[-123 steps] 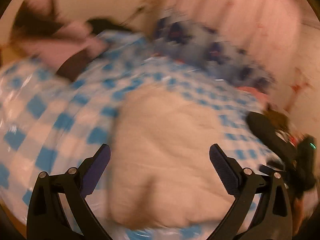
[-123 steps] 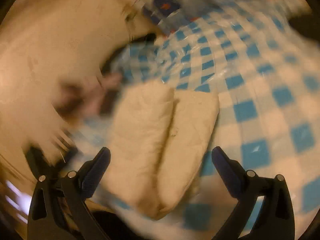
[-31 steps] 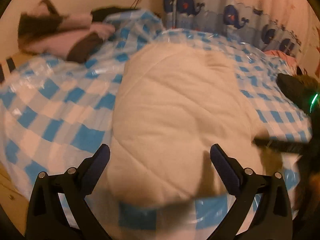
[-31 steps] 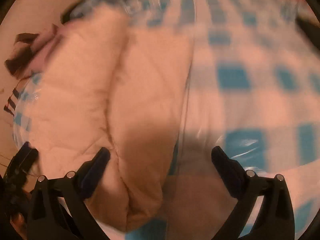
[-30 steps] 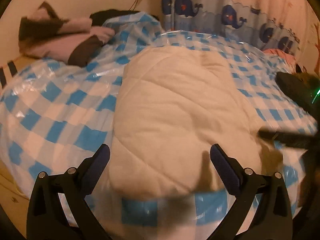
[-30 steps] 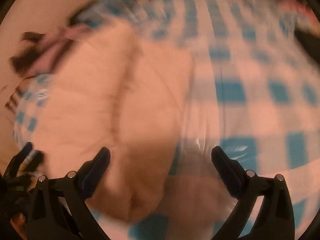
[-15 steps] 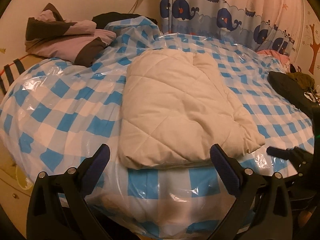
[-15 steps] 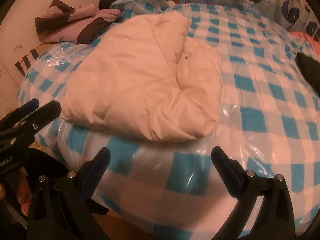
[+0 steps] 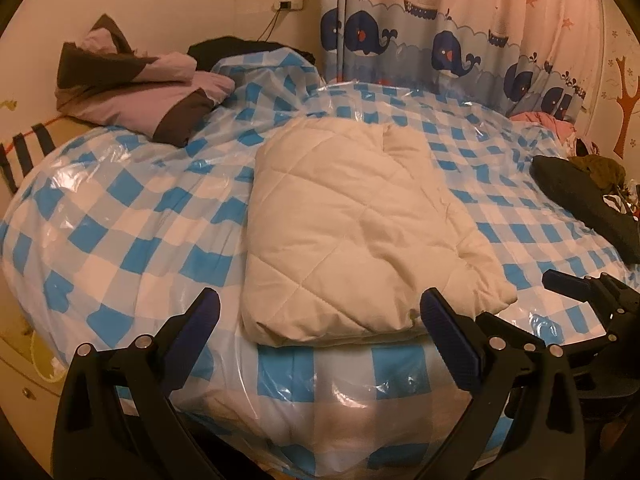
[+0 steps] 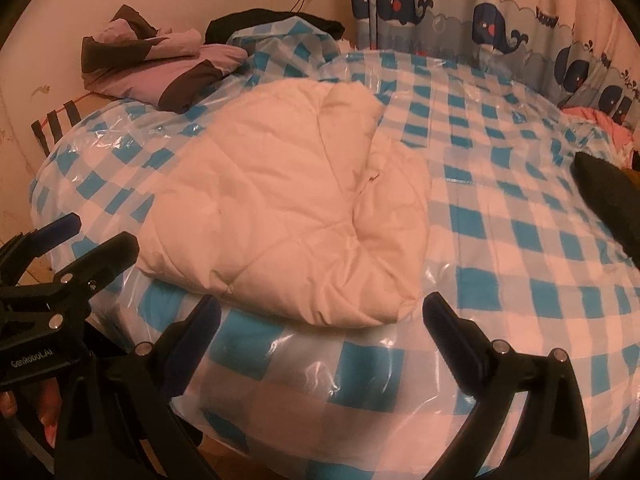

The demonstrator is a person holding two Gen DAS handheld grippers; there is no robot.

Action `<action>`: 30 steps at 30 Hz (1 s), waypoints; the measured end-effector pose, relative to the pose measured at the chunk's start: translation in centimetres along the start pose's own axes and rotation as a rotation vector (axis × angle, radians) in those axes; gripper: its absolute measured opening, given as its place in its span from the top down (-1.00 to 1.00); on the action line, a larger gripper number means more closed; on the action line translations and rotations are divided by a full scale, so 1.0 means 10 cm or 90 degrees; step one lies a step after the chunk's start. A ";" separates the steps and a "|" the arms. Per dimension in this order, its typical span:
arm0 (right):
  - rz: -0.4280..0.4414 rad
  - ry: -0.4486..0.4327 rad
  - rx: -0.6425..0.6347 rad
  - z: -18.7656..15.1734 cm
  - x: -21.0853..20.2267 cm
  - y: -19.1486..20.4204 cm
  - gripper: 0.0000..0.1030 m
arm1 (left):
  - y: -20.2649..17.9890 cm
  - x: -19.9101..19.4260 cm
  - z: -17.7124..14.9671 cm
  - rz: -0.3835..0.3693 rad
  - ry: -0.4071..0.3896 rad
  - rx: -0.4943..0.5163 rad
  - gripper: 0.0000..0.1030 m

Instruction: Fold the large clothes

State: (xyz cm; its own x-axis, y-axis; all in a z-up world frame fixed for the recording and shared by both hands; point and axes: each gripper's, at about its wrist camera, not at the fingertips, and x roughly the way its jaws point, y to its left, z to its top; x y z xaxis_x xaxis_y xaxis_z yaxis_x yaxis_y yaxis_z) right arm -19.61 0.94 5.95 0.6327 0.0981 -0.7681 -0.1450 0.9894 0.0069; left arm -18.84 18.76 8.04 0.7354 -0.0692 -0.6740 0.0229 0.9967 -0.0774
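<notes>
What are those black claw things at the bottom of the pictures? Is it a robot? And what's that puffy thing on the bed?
It is not a robot. A person holds one grabbing tool in each hand, and each tool has a small camera looking out along its two black fingers. One picture comes from the left gripper, the other from the right gripper. Each camera also sees the other tool off to the side.

Both are open and hold nothing.

The puffy thing is a cream quilted padded garment, lying folded on the bed's blue and white checked cover under clear plastic. At the far end lies a bundle of purple and brown clothes, and a whale-print curtain hangs behind.
</notes>
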 end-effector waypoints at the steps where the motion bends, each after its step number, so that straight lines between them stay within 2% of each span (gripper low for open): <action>1: -0.003 -0.003 -0.002 0.01 -0.01 0.00 -0.89 | -0.01 -0.01 0.00 0.000 -0.001 0.001 -0.87; 30: -0.043 -0.040 -0.008 0.04 -0.16 -0.04 -0.89 | -0.06 -0.14 0.07 0.010 -0.024 0.003 -0.87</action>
State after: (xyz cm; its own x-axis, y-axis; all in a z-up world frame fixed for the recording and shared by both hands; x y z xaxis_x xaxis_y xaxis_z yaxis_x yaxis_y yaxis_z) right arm -20.26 0.45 7.46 0.6873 0.0373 -0.7254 -0.1089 0.9927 -0.0521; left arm -19.38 18.28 9.57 0.7603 -0.0528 -0.6475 0.0150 0.9979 -0.0638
